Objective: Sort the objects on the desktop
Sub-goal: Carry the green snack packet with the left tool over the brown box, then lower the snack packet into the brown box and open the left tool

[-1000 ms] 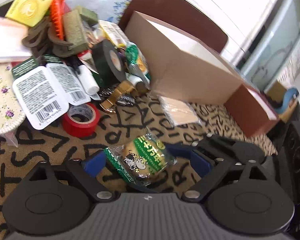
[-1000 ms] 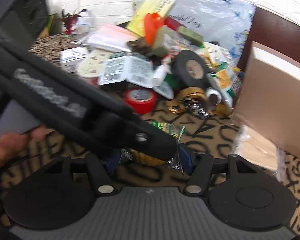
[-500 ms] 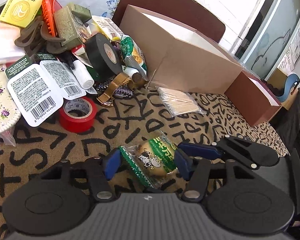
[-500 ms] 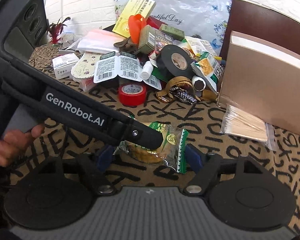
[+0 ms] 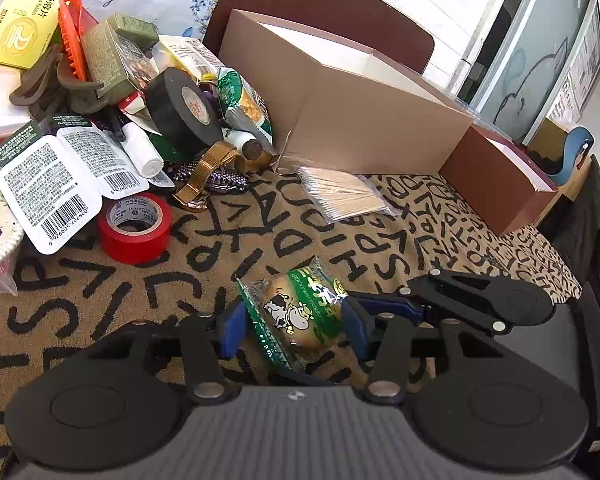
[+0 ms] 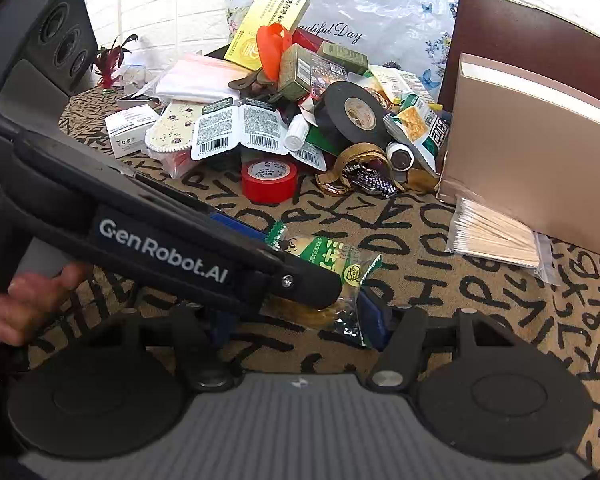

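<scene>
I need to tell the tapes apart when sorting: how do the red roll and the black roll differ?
The red tape roll lies flat on the patterned cloth with its core facing up; the black tape roll leans on edge in the pile. The black roll looks bigger and thicker-wound, with a tan core label; the red roll's core is white and printed. Both are round and untouched by the grippers.

From my right wrist view, my left hand-held gripper (image 6: 300, 280) crosses the frame and covers most of the snack packet (image 6: 336, 264); only its right end shows. My right hand-held gripper's left pad is hidden behind it, so its contact with the packet cannot be confirmed. My left hand (image 6: 32, 300) is cut off by the frame's left edge. In the left wrist view, the yellow box (image 5: 28, 20) runs past the top-left corner. The small print on the white label cards (image 5: 52, 180) is too small to read.
</scene>
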Action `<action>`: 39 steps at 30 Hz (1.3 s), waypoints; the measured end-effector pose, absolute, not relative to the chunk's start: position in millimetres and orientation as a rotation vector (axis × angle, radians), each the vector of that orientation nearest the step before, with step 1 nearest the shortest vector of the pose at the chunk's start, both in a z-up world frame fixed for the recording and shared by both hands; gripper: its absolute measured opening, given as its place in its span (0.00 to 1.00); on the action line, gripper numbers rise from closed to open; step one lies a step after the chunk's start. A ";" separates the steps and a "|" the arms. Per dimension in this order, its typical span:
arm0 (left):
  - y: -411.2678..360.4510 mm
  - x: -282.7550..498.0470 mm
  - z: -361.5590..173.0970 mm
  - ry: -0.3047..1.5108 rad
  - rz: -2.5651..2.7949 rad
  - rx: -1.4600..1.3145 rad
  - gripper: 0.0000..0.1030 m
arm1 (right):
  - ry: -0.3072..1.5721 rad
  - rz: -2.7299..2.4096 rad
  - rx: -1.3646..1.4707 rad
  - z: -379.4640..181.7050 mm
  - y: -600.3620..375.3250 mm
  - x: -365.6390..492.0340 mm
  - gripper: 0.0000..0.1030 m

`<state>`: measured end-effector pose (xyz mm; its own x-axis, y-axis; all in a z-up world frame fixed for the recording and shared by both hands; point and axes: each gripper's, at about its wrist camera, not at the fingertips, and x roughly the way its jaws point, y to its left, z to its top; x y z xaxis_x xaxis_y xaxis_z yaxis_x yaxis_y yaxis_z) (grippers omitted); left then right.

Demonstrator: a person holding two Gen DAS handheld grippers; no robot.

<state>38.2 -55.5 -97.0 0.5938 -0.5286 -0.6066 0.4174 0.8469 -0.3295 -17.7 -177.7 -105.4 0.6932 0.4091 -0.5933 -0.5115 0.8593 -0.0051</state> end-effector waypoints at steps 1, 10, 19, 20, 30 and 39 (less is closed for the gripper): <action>-54.6 38.5 -96.4 0.756 -0.545 -0.165 0.43 | 0.619 0.514 -0.172 -105.2 -178.2 -18.0 0.58; -62.3 47.4 -68.3 0.708 -0.567 -0.196 0.36 | 0.572 0.478 -0.165 -84.5 -191.9 -17.8 0.56; -96.2 89.3 -3.8 0.547 -0.627 -0.184 0.36 | 0.405 0.392 -0.253 -25.5 -221.3 11.4 0.56; -101.6 96.2 2.7 0.533 -0.631 -0.179 0.36 | 0.392 0.381 -0.253 -19.5 -225.5 18.4 0.56; -143.4 187.1 17.2 0.592 -0.644 -0.231 0.36 | 0.474 0.339 -0.163 6.0 -271.4 111.1 0.56; -178.6 258.8 4.5 0.682 -0.616 -0.248 0.36 | 0.605 0.286 -0.175 -8.1 -293.8 184.2 0.56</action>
<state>258.8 -178.6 4.5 0.6083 -0.6057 -0.5129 0.4487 0.7955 -0.4073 184.2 -293.8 -8.1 0.7850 0.2127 -0.5818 -0.3144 0.9461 -0.0783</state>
